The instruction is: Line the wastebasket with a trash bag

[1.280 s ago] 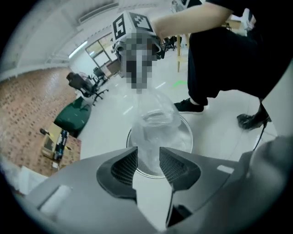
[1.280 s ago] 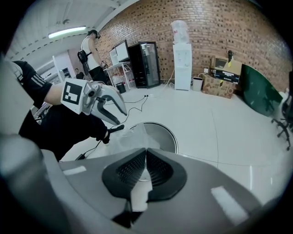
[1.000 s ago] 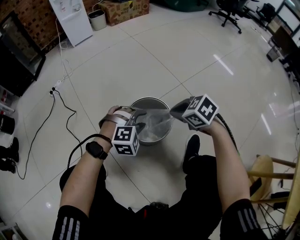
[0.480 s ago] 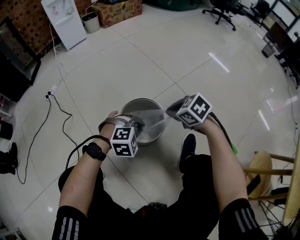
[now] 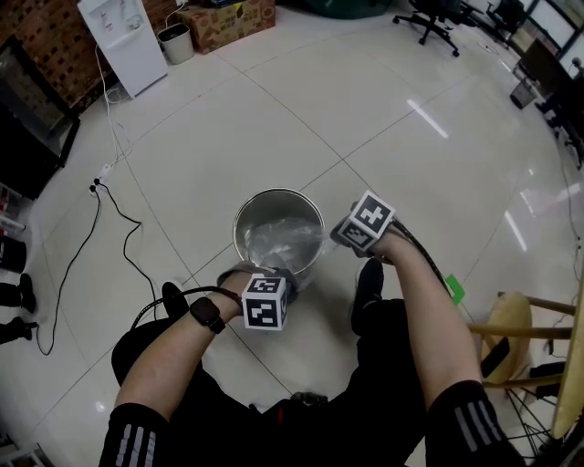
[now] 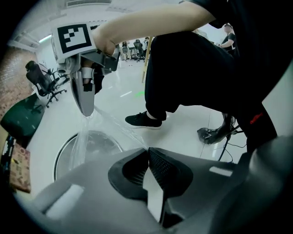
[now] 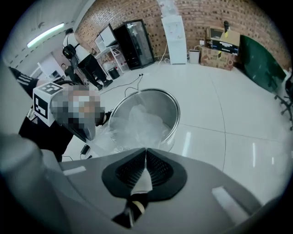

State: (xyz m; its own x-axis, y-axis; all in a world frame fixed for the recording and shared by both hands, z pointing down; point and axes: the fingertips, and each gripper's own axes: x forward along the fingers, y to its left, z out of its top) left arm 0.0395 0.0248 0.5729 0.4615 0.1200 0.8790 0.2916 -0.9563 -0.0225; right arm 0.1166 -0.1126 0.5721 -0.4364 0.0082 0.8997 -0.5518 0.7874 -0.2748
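Note:
A round metal wastebasket (image 5: 245, 219) stands on the tiled floor in front of me, with a clear trash bag (image 5: 283, 242) crumpled inside it. My left gripper (image 5: 274, 272) is at the basket's near rim, shut on the bag's edge (image 6: 119, 130). The film runs taut from the left gripper (image 6: 147, 150) up to the right one (image 6: 85, 107). My right gripper (image 5: 336, 233) is at the basket's right rim, also shut on the bag film. In the right gripper view its jaws (image 7: 146, 150) pinch the film, with the wastebasket (image 7: 171, 103) and bag (image 7: 137, 123) beyond them.
My shoe (image 5: 369, 290) rests right of the basket. A black cable (image 5: 119, 210) crosses the floor at left. A white appliance (image 5: 128, 41) and cardboard box (image 5: 224, 18) stand far back, an office chair (image 5: 429, 18) at top right, a wooden stool (image 5: 516, 333) at right.
Both grippers dropped toward the rim. The left one swung from the basket's left side to its near side and closed on the bag. The bag sank lower into the basket.

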